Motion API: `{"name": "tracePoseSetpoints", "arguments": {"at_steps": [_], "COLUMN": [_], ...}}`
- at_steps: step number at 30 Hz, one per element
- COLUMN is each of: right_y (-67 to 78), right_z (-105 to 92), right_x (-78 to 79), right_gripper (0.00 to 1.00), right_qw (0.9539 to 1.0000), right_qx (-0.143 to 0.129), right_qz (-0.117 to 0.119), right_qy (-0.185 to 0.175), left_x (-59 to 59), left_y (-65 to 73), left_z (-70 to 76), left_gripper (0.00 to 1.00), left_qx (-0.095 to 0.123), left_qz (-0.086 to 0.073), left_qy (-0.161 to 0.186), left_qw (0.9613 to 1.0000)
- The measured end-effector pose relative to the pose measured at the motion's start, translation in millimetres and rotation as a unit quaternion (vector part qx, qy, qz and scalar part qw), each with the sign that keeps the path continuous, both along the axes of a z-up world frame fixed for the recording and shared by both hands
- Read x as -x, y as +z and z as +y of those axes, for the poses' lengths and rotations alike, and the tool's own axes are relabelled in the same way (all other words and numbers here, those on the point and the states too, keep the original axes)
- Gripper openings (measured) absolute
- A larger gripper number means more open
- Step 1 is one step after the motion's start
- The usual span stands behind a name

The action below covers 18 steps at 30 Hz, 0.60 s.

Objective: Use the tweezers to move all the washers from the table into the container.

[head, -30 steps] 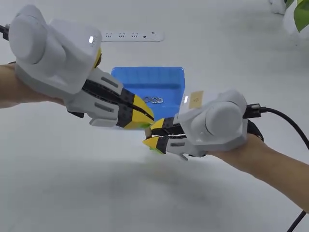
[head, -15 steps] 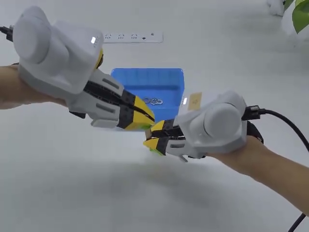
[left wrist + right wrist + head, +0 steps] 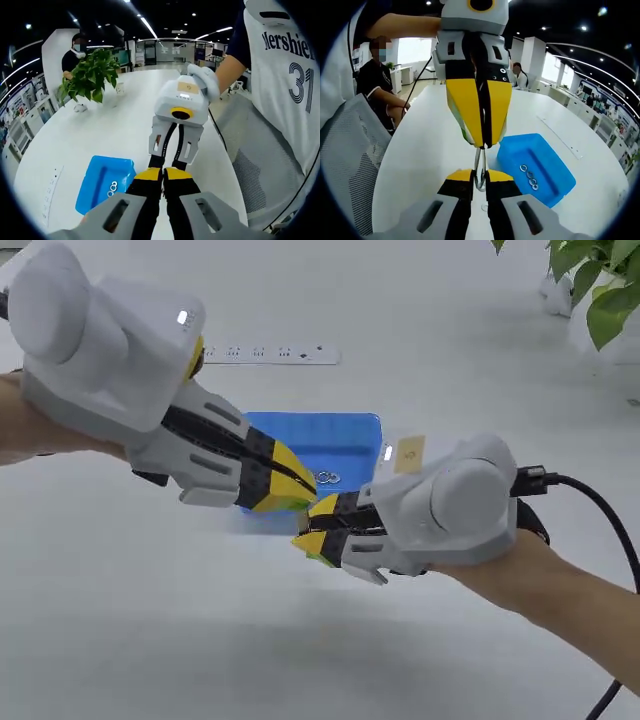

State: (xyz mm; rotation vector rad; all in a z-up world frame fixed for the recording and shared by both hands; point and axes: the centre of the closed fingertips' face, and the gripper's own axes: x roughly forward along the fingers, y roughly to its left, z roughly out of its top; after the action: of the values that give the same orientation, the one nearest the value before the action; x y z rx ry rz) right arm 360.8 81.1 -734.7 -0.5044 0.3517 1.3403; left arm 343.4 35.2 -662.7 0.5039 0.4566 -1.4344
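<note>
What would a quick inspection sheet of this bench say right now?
Surface: white table, smooth.
Job's things: blue container holds a few washers; tweezers span between the two grippers' tips.
Clutter: power strip beyond the container.
Grippers: left gripper and right gripper meet tip to tip in front of the container, both shut on the tweezers.
Cables: black cable runs from the right gripper.
Surroundings: plant at the table's far side; seated person in an open office.
</note>
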Motion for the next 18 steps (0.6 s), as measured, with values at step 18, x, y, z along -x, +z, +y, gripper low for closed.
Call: {"name": "tracePoseSetpoints", "arguments": {"at_steps": [18], "right_y": [55.2], "right_z": [15.9], "right_x": [-47.4], "right_gripper": [0.1], "right_qw": [0.9975], "right_qx": [-0.029], "right_qz": [-0.063], "right_qy": [-0.013], "left_x": [-42.3], "left_y": [44.9], "left_z": [18.6], "left_gripper": [0.05], "left_qx": [-0.01], "left_qz": [-0.068], "left_qy": [-0.015], "left_qw": [0.9975]}}
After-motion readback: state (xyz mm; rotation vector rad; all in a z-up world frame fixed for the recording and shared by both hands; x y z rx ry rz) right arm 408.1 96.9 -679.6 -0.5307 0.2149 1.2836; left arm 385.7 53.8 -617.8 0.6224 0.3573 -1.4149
